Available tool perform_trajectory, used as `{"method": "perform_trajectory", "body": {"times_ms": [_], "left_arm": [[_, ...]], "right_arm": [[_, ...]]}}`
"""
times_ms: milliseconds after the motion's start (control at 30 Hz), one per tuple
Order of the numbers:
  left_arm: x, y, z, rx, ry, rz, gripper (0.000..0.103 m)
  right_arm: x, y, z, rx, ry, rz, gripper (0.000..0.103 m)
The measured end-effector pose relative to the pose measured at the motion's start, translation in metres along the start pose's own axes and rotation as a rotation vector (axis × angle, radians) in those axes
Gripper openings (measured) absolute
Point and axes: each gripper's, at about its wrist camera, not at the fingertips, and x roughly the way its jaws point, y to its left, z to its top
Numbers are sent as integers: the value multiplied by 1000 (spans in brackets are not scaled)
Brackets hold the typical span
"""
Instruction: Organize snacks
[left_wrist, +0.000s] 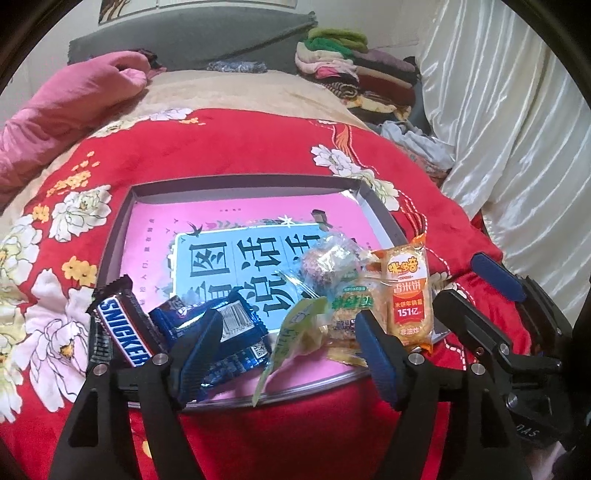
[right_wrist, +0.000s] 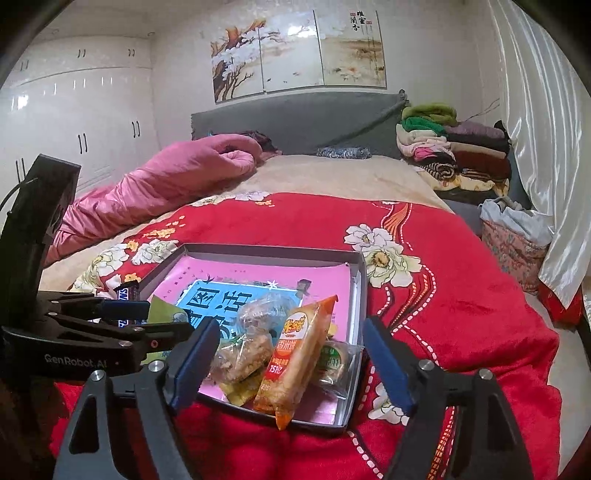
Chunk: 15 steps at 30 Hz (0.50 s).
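Both grippers hang over the near edge of the shallow box (left_wrist: 122, 236) on the red flowered bedspread (left_wrist: 229, 147), and neither has hold of anything.

The left gripper (left_wrist: 291, 339) stands with its jaws wide apart. Just ahead of it and a little to its left lie the blue foil packets (left_wrist: 236, 328), with the left pad overlapping their near corner in this view, though whether it touches them I cannot tell. The green-and-yellow packet (left_wrist: 295, 328) sits straight ahead between the jaws. Further to its left, the Snickers bar (left_wrist: 122, 325) leans over the box's near-left rim, its long axis running away from the gripper and up to the left.

The right gripper (right_wrist: 291, 365) is likewise spread wide and empty. Directly between its jaws stands the orange rice-cracker pack (right_wrist: 295, 354), its long axis nearly in line with the fingers and tipped slightly right at the far end. The clear-wrapped biscuit (right_wrist: 243, 358) lies just left of it, a small green-label cake (right_wrist: 332, 360) just right.

So the orange pack belongs to the right hand, the Snickers and blue packets to the left.
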Motion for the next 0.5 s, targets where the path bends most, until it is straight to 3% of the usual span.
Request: {"method": "perform_trajectory", "body": {"times_ms": [300, 500], "left_arm": [[-11, 4, -4, 0, -10, 26, 78], [-24, 15, -24, -30, 15, 58, 78]], "right_arm": [[-8, 1, 3, 2, -29, 10, 85], [-20, 12, -2, -11, -18, 3, 90]]}}
